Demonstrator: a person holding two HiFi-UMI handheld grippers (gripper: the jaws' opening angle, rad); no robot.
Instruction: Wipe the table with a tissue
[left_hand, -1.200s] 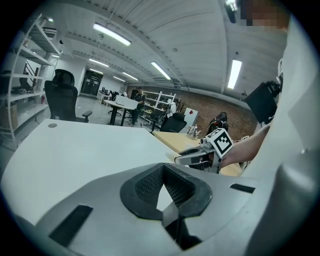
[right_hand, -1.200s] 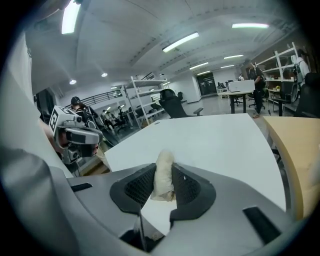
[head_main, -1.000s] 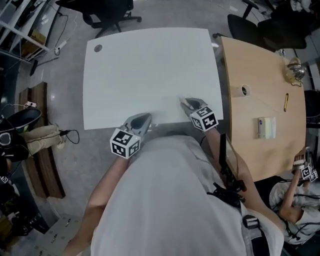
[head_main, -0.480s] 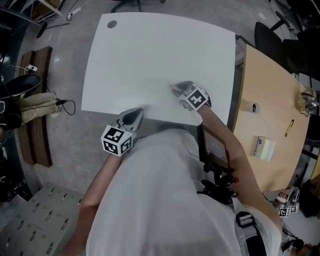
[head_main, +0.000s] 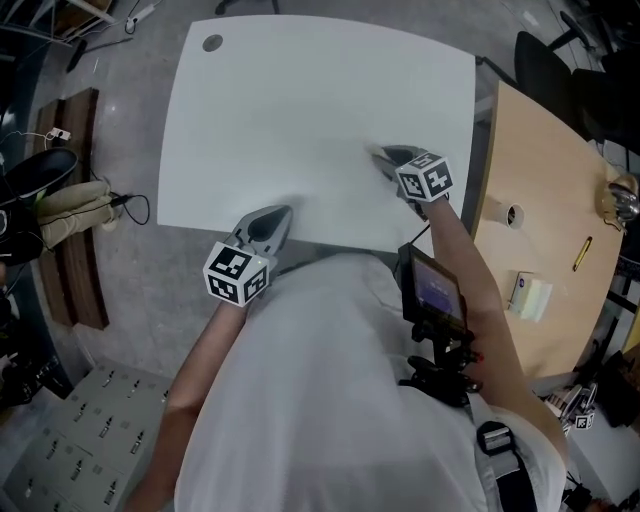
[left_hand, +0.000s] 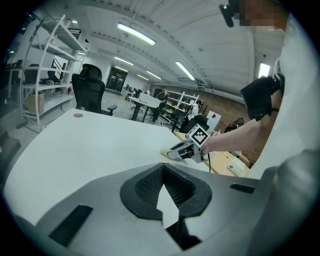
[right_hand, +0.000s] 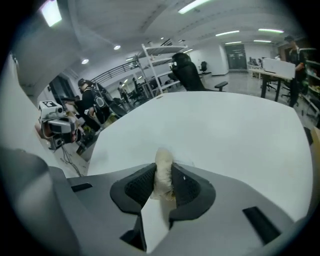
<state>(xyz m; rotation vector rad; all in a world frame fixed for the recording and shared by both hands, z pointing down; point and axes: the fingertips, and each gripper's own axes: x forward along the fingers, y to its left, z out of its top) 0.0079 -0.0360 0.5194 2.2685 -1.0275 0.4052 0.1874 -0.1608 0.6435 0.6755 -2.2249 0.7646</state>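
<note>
Wooden desk (head_main: 545, 170) (at right) — tape roll (head_main: 511, 215), pen (head_main: 582, 254), notepad (head_main: 528, 296) on it.

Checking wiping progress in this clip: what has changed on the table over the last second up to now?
The right gripper, shut on the tissue, swept from the near edge farther onto the table, then toward its right side. Nothing was visibly taken hold of or let go. The left gripper stayed at the near edge, shut and empty.

The person's torso (head_main: 330, 400) hides part of the white table's (head_main: 300, 100) near edge, and the wooden table (head_main: 530, 220) is cut off at right.
</note>
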